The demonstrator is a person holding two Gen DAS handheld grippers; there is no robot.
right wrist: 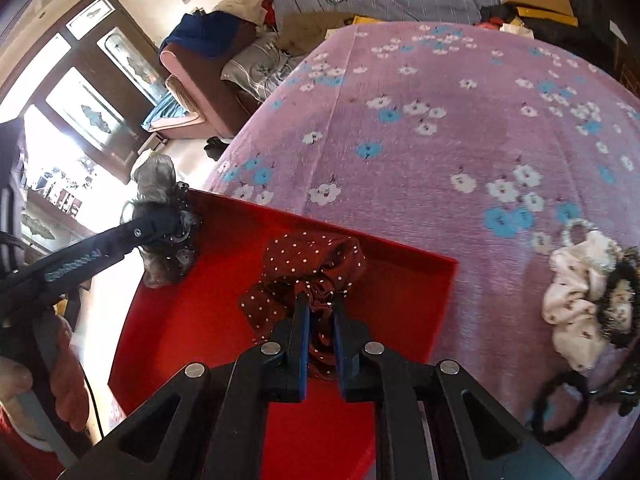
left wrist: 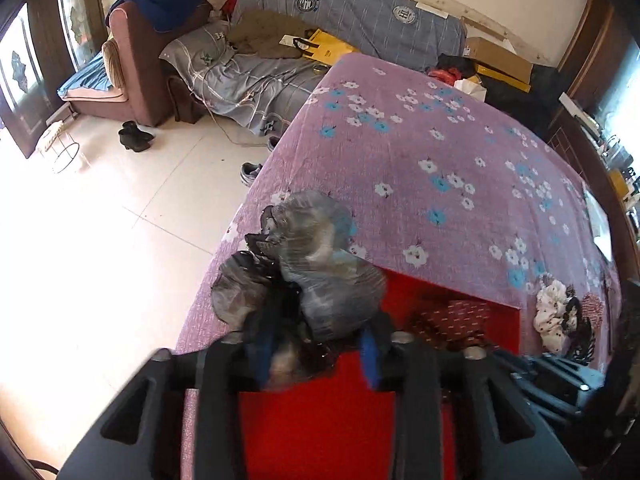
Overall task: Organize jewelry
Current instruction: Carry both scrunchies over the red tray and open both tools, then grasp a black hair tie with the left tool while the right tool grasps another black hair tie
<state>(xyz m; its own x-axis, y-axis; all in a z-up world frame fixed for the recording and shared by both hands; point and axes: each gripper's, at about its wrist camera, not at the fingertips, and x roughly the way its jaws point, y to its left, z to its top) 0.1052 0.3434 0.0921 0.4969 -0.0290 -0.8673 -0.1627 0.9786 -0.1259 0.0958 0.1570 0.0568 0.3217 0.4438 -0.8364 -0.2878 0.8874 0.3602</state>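
Note:
A red tray (right wrist: 192,320) lies on the pink flowered bedspread (right wrist: 440,140). My right gripper (right wrist: 321,304) is shut on a dark red polka-dot scrunchie (right wrist: 308,264) and holds it over the tray. My left gripper (left wrist: 320,344) is shut on a grey sheer scrunchie (left wrist: 316,264) with black trim, above the tray's left edge (left wrist: 440,292). The left gripper also shows in the right wrist view (right wrist: 168,224), holding the grey scrunchie (right wrist: 156,184) at the tray's far left corner. The red scrunchie shows in the left wrist view (left wrist: 460,316).
A white flowered scrunchie (right wrist: 576,300), a black furry one (right wrist: 620,300) and a black hair tie (right wrist: 560,408) lie on the bedspread right of the tray. A sofa (left wrist: 136,60) and shoes (left wrist: 134,136) stand on the tiled floor to the left.

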